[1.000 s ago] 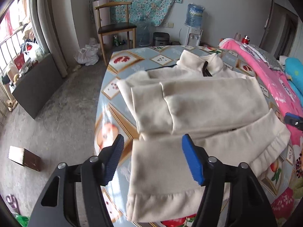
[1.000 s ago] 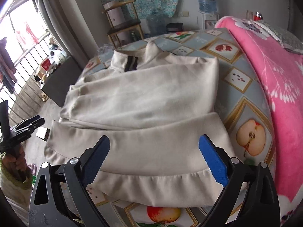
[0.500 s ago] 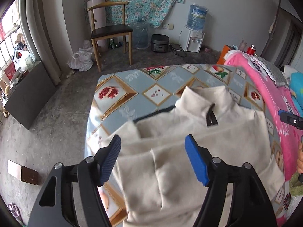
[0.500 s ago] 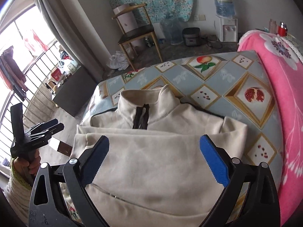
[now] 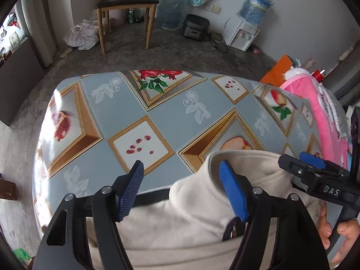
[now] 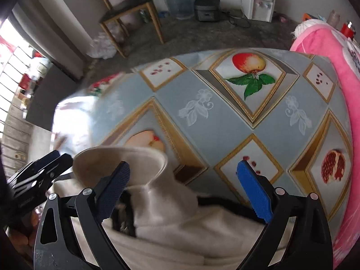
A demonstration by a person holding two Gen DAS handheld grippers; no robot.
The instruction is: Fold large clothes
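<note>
Both grippers were hanging over the collar end of the cream jacket, which lay on the bed's fruit-print sheet. The left gripper had its jaws spread wide with nothing pinched, its blue pads just above the stand-up collar. The right gripper was the same deal, jaws apart and empty, over the shoulder beside the zip. A pink blanket sat along the far side

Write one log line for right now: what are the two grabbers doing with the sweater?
left gripper: open, over collar | right gripper: open, over collar | cream sweater: flat on tablecloth, ungripped
</note>
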